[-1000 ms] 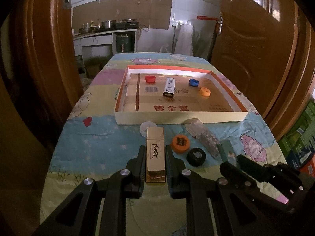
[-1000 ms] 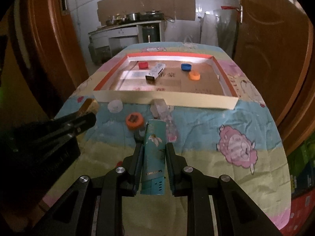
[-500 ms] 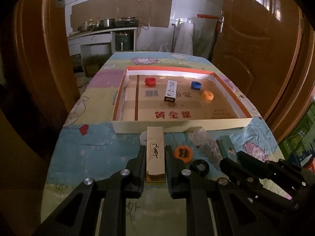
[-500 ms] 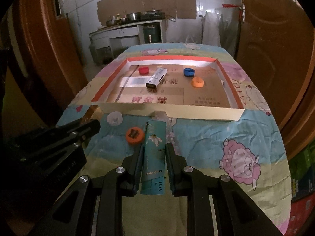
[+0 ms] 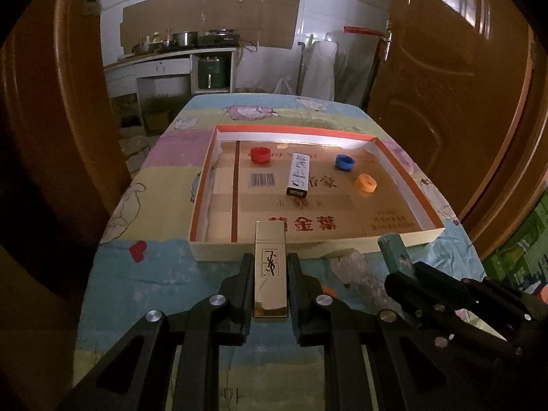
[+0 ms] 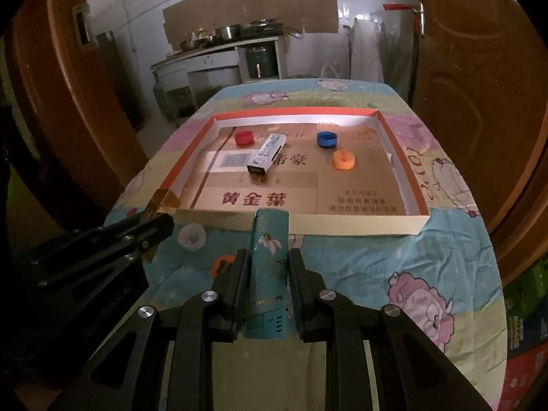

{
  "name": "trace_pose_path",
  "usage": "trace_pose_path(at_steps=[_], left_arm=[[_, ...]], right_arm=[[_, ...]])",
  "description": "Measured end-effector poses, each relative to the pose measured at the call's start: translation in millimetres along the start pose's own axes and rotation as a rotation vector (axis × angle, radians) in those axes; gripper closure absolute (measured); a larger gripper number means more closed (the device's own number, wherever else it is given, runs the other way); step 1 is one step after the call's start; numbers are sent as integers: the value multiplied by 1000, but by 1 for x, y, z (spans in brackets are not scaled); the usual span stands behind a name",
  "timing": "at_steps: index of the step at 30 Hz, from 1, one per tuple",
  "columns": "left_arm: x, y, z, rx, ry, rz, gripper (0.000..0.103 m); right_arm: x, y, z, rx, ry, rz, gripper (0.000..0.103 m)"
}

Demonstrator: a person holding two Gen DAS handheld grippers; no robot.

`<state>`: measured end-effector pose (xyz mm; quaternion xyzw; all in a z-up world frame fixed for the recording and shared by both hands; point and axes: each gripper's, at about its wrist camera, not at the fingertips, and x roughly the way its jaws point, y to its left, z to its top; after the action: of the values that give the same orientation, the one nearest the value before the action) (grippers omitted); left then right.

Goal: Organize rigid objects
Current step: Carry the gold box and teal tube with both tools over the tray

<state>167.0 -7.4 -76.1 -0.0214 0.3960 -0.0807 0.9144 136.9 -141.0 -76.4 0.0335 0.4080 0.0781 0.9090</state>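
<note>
A slim gold rectangular box with a black monogram (image 5: 270,270) is pinched lengthwise between the jaws of the left gripper (image 5: 269,267), low in the centre of the left wrist view, its far end overlapping the near wall of a shallow cardboard tray with an orange rim (image 5: 404,239). In the right wrist view, a teal cardboard box printed with a bird (image 6: 268,274) is clamped in the same way by the right gripper (image 6: 268,267), at lower centre. Inside the tray a red bottle cap (image 5: 259,154), a white oblong box (image 5: 299,177), a blue cap (image 5: 344,162) and an orange cap (image 5: 365,183) are seen lying apart. The tray is set on a cartoon-print tablecloth (image 6: 428,274).
</note>
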Motion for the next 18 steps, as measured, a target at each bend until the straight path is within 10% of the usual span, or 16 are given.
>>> trace_pose_path(at_steps=[18], left_arm=[[38, 4, 37, 10, 31, 2, 85]], right_arm=[[29, -19, 33, 34, 20, 16, 80]])
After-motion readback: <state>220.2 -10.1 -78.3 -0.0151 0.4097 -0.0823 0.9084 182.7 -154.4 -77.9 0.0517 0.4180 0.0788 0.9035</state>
